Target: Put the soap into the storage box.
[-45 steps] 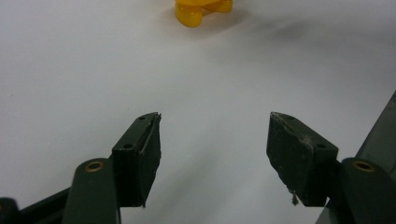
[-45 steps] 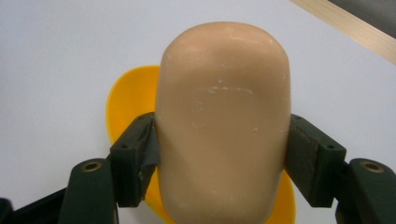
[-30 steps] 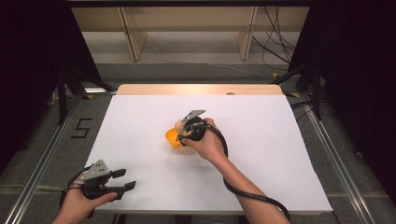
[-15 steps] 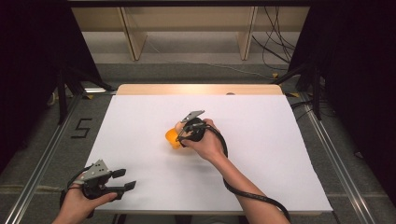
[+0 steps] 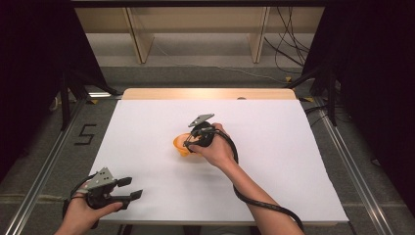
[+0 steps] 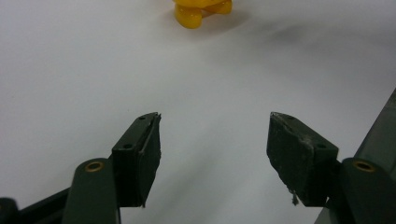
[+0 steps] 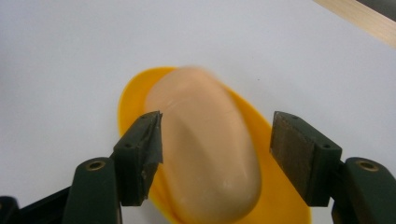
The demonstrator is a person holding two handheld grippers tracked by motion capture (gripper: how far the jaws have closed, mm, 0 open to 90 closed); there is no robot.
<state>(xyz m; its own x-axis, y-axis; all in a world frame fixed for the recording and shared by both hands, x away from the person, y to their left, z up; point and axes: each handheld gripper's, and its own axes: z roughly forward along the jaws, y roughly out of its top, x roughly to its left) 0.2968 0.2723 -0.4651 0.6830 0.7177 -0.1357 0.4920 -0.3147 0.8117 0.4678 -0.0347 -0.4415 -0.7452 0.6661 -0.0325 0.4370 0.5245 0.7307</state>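
1. Left tool (image 5: 128, 188) noted at the near left corner of the counter (image 5: 293, 147), well apart from the orange dish (image 5: 180, 144) and nearer the person than it; gripped in the left hand (image 5: 80, 213).
2. Left tool (image 6: 212, 140) jaws recorded wide apart in the left gripper view, nothing between them, bare white counter (image 6: 70, 70) beneath.
3. Orange dish (image 6: 201, 10) seen far ahead of those jaws, at the top edge of that view, standing on short feet.
4. Right tool (image 5: 188, 143) found at mid-counter, directly over the orange dish, held in the right hand (image 5: 218, 149); black cable (image 5: 264, 205) trailing back from it along the forearm.
5. Right tool (image 7: 215, 137) jaws standing either side of a pale peach oval piece (image 7: 205, 149), closed in a little just now. Left pad (image 7: 152, 142) at or very near the piece's flank; right pad (image 7: 292, 151) apart from it with dish showing in the gap. No firm grip confirmed.
6. Pale peach oval piece lying lengthwise in the orange dish (image 7: 130, 100), dish rim showing around it on both sides.
7. Light wooden strip (image 5: 205, 94) observed at the far counter edge, well beyond the orange dish.
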